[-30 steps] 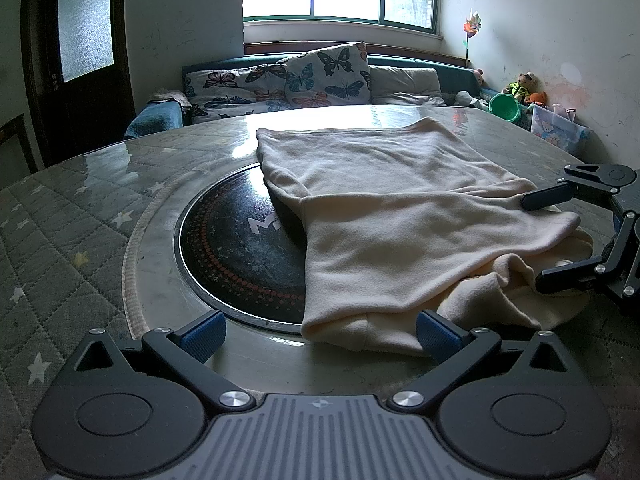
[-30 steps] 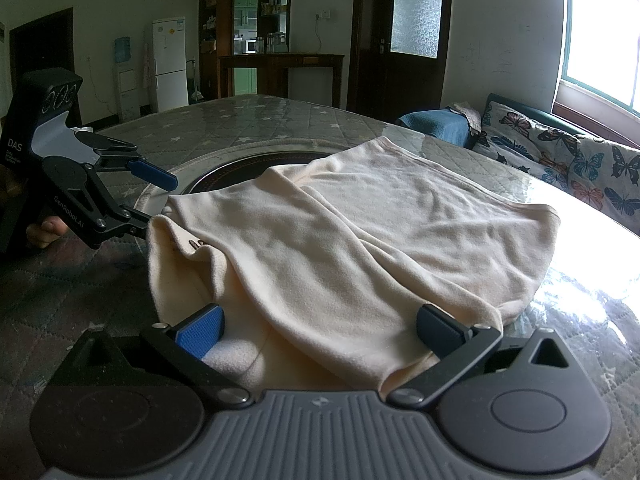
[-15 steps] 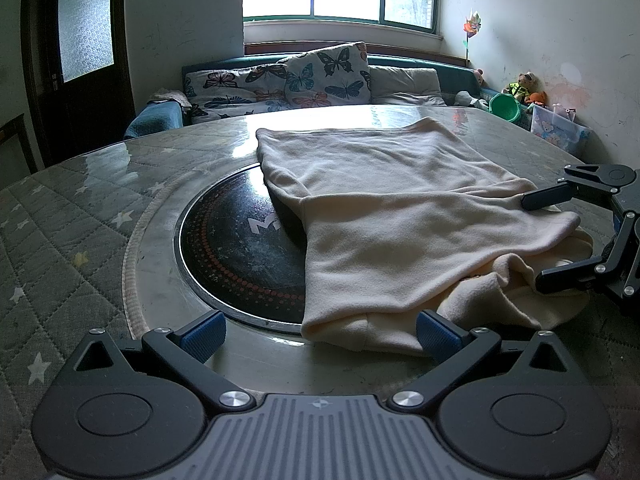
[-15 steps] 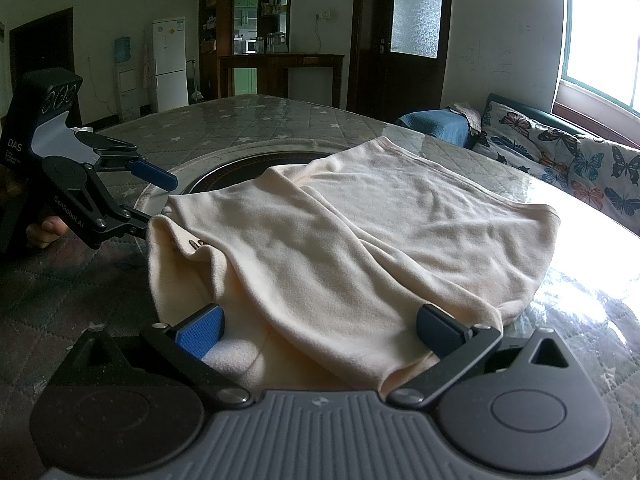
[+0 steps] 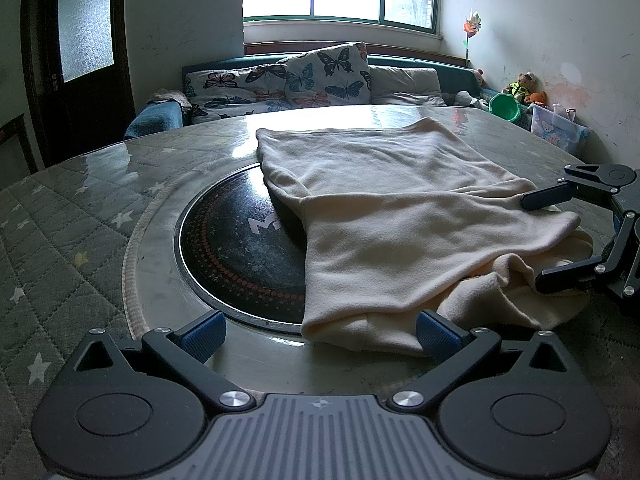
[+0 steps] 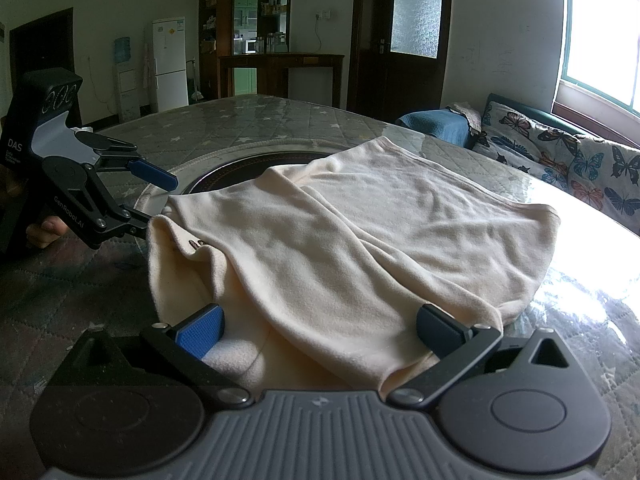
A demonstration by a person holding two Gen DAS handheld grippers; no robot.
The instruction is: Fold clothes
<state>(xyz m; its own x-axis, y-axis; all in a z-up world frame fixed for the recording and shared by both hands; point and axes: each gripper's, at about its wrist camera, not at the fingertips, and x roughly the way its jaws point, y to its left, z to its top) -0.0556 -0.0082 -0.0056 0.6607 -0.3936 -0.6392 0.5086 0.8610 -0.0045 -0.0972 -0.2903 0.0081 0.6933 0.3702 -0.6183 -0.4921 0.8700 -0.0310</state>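
A cream fleece garment [image 5: 400, 216] lies spread on the round table, partly folded, with one layer laid over the near part and a bunched edge at the right. My left gripper [image 5: 318, 330] stands open at the garment's near corner, cloth lying between its blue pads but not pinched. From the other side, the garment [image 6: 360, 240] fills the view, and my right gripper [image 6: 318, 326] is open with the cloth's edge lying between its fingers. Each gripper shows in the other's view: the right gripper [image 5: 538, 240] and the left gripper [image 6: 154, 204], both at the cloth's edges.
The garment partly covers a dark round inset [image 5: 240, 248] in the table [image 5: 80, 208], which has a quilted star cover. A sofa with butterfly cushions [image 5: 304, 80] stands behind, toys and a box [image 5: 556, 124] at the far right. A person's fingers [image 6: 48, 228] hold the left gripper.
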